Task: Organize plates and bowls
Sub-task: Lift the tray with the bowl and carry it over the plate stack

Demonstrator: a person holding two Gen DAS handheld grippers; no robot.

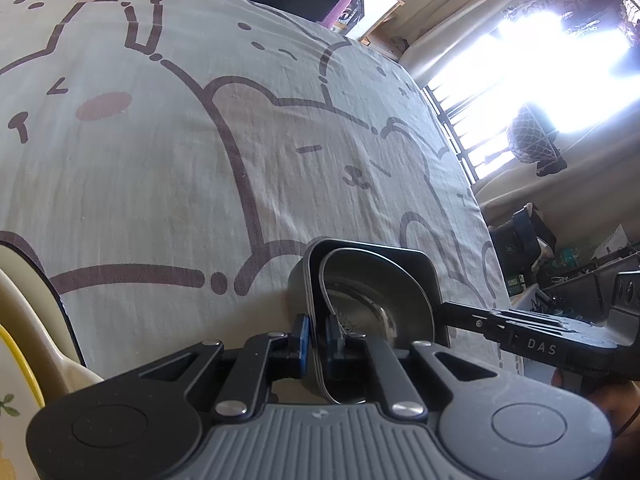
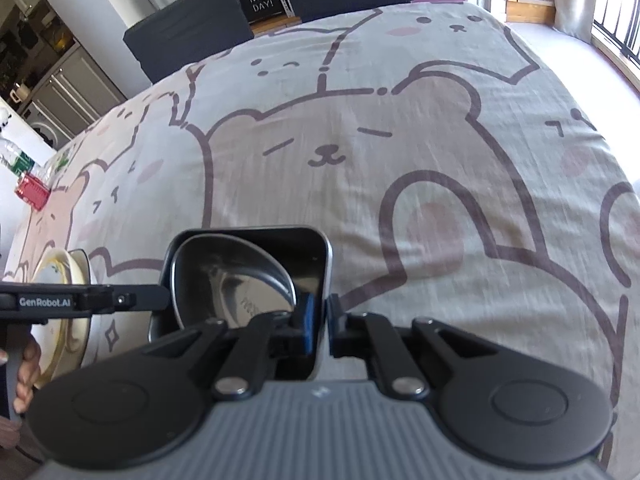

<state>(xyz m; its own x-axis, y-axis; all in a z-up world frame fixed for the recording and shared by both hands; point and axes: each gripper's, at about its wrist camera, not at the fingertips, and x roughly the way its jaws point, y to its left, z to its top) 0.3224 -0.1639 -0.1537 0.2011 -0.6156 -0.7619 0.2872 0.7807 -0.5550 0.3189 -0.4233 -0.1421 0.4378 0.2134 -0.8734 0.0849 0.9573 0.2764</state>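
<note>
To our left a cream plate point(image 2: 76, 288) lies near; the bear-print cloth point(image 1: 200, 160) ahead is wide and free. Our left gripper point(image 1: 316, 344) and right gripper point(image 2: 325, 330) each pinch one rim of the square black dish point(image 2: 308, 248), which holds a steel bowl point(image 2: 236, 276).

The cream plate point(image 1: 24, 320) is cut off by the left wrist view's left edge.

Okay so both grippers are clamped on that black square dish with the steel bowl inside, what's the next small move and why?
Probably lift the black square dish level with both together: left gripper and right gripper pinch opposite rims, and the steel bowl sits loose inside, so tilting could slide it.
</note>
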